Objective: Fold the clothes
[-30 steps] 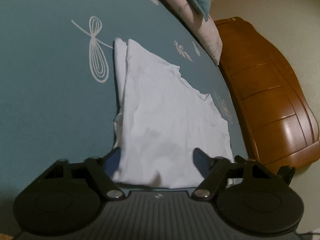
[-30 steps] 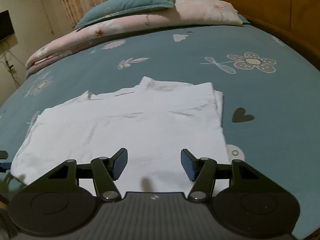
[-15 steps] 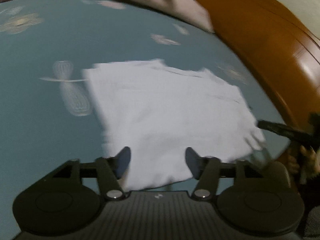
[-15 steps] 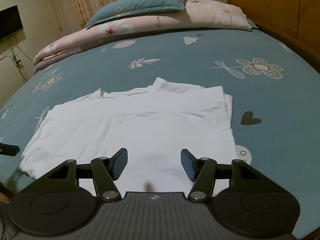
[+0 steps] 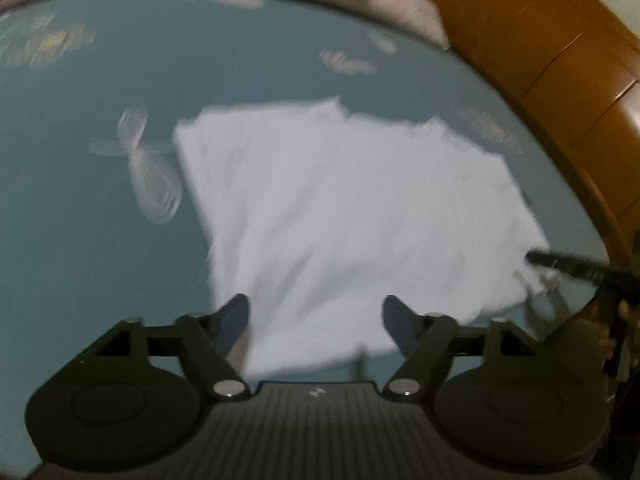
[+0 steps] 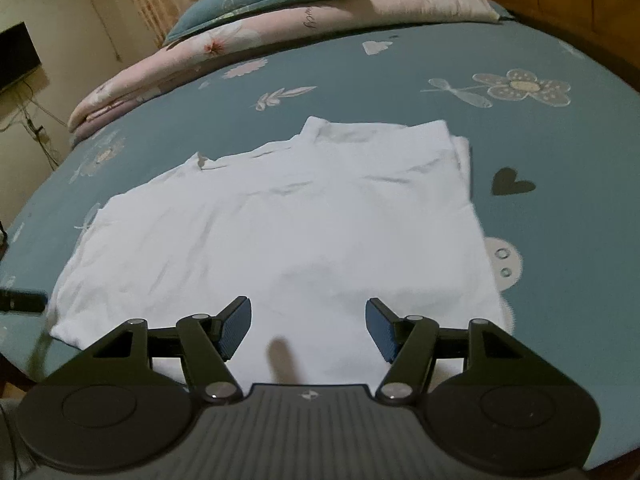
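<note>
Now, garment: white folded shirt (image 6: 280, 232) flat on the bed (image 6: 540, 152) (teal floral sheet).
Left hand-held gripper (image 5: 316, 322): jaws have just been opening, wide, nothing gripped.
Right hand-held gripper (image 6: 308, 328): jaws apart above the shirt's near edge, empty.
Beyond: pillows (image 6: 320, 4).

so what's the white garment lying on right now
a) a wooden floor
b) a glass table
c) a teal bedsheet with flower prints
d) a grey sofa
c, the white garment lies flat on the teal bedsheet, printed with flowers and a heart.
</note>
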Demonstrator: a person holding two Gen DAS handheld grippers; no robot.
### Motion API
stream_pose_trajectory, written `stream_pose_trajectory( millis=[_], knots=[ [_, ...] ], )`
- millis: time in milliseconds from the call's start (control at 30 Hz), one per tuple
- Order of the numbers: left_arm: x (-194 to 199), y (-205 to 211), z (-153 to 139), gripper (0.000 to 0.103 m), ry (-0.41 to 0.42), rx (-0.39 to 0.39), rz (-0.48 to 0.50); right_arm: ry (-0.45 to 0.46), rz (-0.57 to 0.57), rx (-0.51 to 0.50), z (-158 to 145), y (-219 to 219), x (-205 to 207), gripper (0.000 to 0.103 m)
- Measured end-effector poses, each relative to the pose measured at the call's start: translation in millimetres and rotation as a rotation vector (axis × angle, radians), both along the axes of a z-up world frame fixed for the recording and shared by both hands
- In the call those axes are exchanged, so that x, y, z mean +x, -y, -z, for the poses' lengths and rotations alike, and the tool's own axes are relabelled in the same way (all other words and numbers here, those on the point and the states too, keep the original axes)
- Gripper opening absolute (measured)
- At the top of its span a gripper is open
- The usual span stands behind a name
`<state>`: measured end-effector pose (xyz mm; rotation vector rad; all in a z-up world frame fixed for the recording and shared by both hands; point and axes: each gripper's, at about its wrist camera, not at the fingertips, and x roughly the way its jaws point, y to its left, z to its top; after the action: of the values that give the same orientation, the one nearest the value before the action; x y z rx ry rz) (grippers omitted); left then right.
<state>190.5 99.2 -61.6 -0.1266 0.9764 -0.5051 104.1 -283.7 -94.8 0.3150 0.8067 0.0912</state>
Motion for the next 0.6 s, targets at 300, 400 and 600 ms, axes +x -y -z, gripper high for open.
stream_pose_trajectory(
  millis=[300,400,600],
  knots=[
    [16.2,-16.9,17.8,0.079,-0.095,0.16,-0.203,0.006,0.031,0.02,7.6,16.0,-9.3,0.068],
    [10.9,-3.5,-7.6,0.084,-0.016,0.119,-0.166,0.025,0.036,0.032,4.8,20.0,-5.0,0.068],
    [31.0,55.6,-21.1,0.087,0.051,0.151,-0.026,0.03,0.029,0.02,6.7,18.6,7.2,0.069]
  ],
)
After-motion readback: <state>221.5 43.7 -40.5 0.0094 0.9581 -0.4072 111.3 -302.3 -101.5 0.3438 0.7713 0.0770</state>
